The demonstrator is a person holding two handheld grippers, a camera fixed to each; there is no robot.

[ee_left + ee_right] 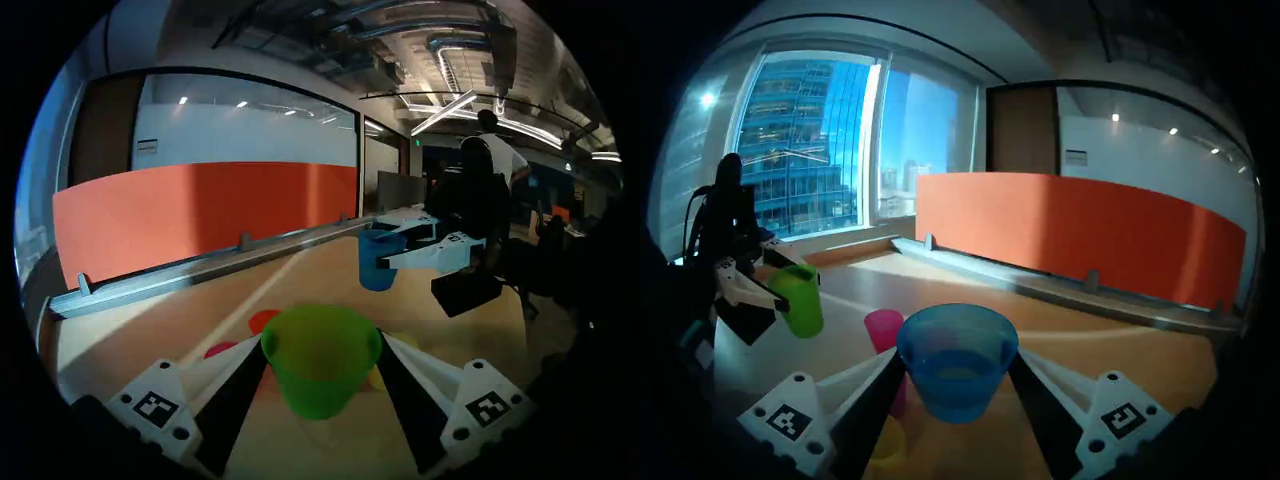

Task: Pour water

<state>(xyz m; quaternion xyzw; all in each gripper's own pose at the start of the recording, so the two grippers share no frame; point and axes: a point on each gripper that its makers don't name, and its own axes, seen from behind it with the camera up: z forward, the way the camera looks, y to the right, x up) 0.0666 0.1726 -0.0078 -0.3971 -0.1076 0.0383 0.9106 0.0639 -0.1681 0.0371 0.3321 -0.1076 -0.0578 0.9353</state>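
The right gripper (958, 382) grips a translucent blue plastic cup (958, 356) upright, with both white jaws pressed against the cup's sides. Below it lies the wooden tabletop (1104, 360). Farther off to the left, the left gripper (786, 282) clamps a translucent green plastic cup (802, 302). A pink plastic cup (882, 326) stands on the tabletop between the two held cups. A yellow plastic cup (890, 450) sits nearer, partly hidden behind the right gripper's near jaw. An orange partition panel (1088, 232) runs along the tabletop's far edge.
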